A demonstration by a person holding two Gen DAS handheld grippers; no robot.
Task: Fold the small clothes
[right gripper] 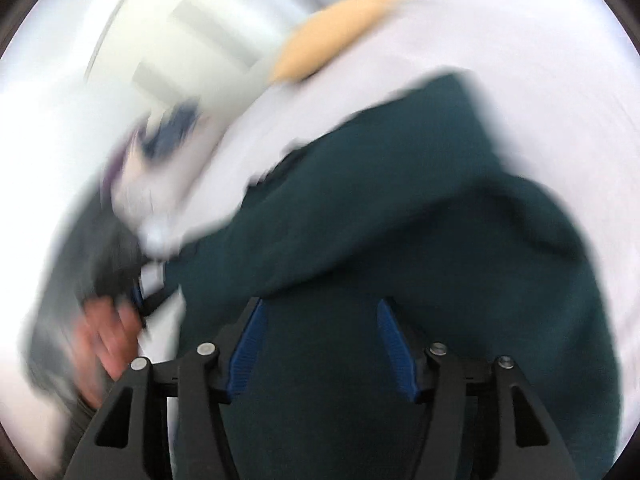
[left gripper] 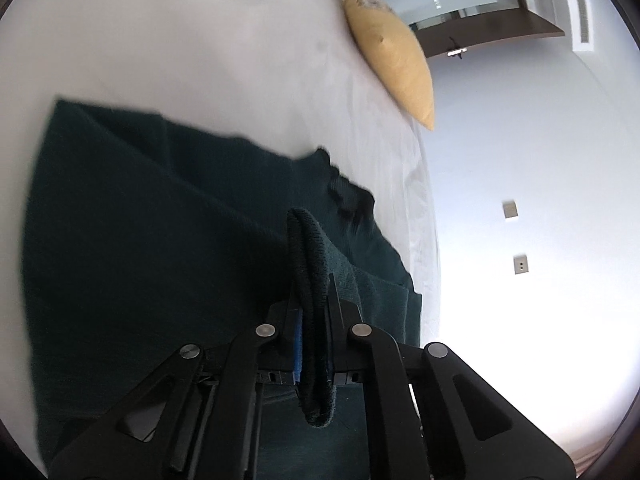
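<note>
Knitwear, a dark green garment (left gripper: pixel 160 220), is lying spread across the white bed (left gripper: pixel 200 40), a ribbed edge of it rising pinched between the left gripper (left gripper: pixel 314 320) pads. Further right, a yellow pillow (left gripper: pixel 396 60) is leaning at the bed's edge. The right gripper (right gripper: pixel 324 344) is hanging spread over the green cloth, gripping nothing.

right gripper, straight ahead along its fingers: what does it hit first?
Most likely the dark green garment, which fills the view just past the open right gripper. Nothing sits between the fingers. The frame is blurred, so depth is uncertain.
</note>
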